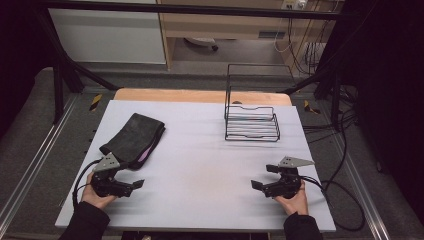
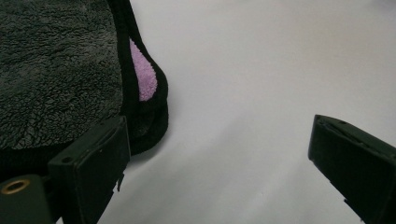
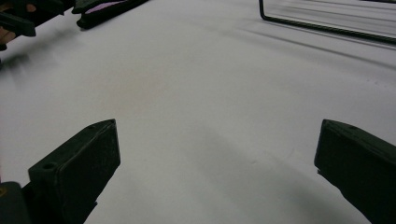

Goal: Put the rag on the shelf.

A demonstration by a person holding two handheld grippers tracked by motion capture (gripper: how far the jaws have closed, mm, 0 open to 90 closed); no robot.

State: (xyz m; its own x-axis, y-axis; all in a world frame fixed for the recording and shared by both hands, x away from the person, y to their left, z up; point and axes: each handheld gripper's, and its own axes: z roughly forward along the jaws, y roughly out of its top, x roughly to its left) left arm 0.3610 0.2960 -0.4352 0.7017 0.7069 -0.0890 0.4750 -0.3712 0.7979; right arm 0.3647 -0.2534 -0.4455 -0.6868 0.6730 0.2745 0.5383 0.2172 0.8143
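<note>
A folded dark fleece cloth (image 1: 134, 138) with a purple inner layer lies at the left of the white table cover (image 1: 200, 160). My left gripper (image 1: 131, 182) rests just in front of the cloth, held in a hand, jaws wide apart and empty. In the left gripper view the cloth (image 2: 51, 70) lies beside the left jaw, with its purple edge (image 2: 145, 77) showing; the left gripper (image 2: 219, 154) is open over bare cover. My right gripper (image 1: 262, 177) stands open and empty at the front right. In its own view the right gripper (image 3: 217, 154) has bare cover between its jaws.
A black wire rack (image 1: 251, 120) stands at the back right of the cover, and its base wire (image 3: 322, 25) shows in the right gripper view. Cables (image 1: 340, 190) trail off the table's right side. A wooden table edge (image 1: 200, 95) lies behind the cover.
</note>
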